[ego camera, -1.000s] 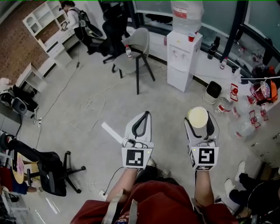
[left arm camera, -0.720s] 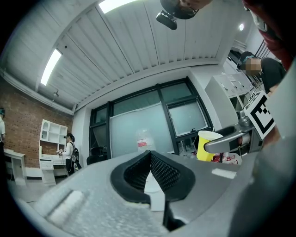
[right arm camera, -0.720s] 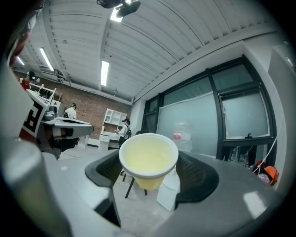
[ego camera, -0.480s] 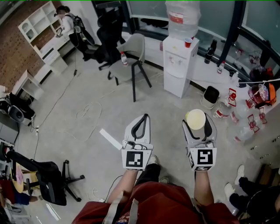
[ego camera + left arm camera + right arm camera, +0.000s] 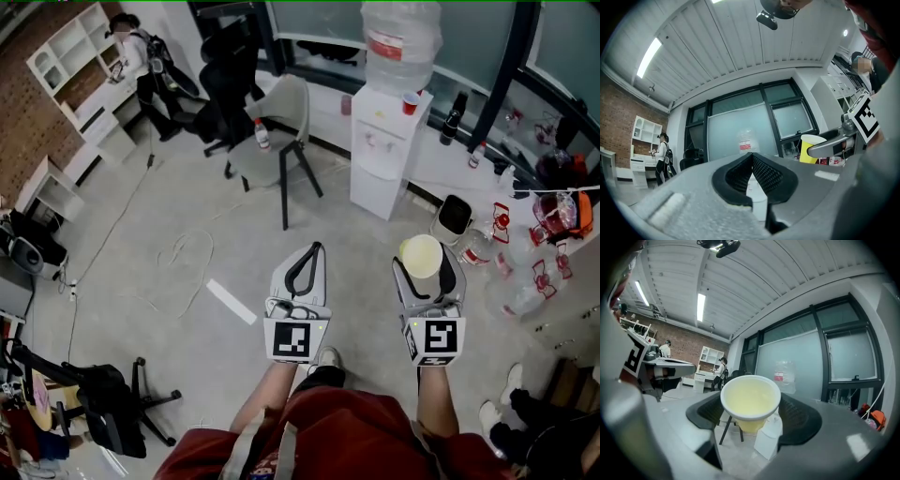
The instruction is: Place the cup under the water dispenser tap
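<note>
My right gripper (image 5: 424, 255) is shut on a yellow paper cup (image 5: 421, 254), held upright with its empty inside showing. In the right gripper view the cup (image 5: 750, 401) sits between the black pads of that gripper (image 5: 751, 409). The white water dispenser (image 5: 388, 141) stands ahead across the floor, with a big bottle (image 5: 401, 39) and a small red cup (image 5: 409, 103) on top. It also shows past the cup as a small dispenser (image 5: 769, 437). My left gripper (image 5: 314, 247) is shut and empty, and its jaws (image 5: 752, 158) meet with nothing between them.
A grey chair (image 5: 278, 117) and a black office chair (image 5: 232, 66) stand left of the dispenser. A black bin (image 5: 452, 217) and several bottles (image 5: 487, 242) lie to its right. A cable (image 5: 183, 255) and a white strip (image 5: 230, 302) lie on the floor. A person (image 5: 131, 52) stands at far shelves.
The view has moved forward, and the dispenser now sits a little nearer and larger. Both grippers keep the same pose, and the cup stays in the right one.
</note>
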### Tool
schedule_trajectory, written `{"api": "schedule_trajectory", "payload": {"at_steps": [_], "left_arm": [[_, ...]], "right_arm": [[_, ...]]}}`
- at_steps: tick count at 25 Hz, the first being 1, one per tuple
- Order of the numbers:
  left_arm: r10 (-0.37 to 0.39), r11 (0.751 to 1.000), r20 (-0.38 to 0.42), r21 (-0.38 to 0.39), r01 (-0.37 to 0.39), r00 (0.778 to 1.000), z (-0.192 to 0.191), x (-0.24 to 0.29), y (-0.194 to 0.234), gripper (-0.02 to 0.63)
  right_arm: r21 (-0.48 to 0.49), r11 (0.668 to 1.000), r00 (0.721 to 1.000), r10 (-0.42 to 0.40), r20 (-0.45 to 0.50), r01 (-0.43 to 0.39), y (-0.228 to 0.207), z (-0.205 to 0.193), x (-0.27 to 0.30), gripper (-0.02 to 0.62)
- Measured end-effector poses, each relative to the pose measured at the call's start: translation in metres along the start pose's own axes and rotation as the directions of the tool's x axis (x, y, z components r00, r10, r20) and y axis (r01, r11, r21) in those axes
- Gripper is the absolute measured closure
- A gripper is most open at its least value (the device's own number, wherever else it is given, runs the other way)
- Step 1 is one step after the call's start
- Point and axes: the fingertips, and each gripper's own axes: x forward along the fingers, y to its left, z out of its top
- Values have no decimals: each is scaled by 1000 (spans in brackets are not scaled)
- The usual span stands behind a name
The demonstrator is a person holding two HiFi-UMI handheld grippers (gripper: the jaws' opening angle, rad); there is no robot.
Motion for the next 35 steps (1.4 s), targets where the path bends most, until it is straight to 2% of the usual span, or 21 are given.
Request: {"api": "schedule_trajectory", "payload": {"at_steps": [8,14,25,35], "left_arm": [[0,1000,14,0,0,1000,-13,47,66,609],[-16,1000,26,2,16,1000,-23,73,95,609],[-30,1000,16,-8,30,999,-47,121,109,609],[-24,1000,-20,-14,24,1000,-72,229,109,609]], "right_arm": [[-3,1000,1000,-16,5,16,10,4,73,239],[-8,999,999,-36,8,36,13,5,112,239],[-18,999,999,-38,-3,38,0,-11,160,239],[-4,1000,999,-19,-29,18,-67,-31,243,239]]}}
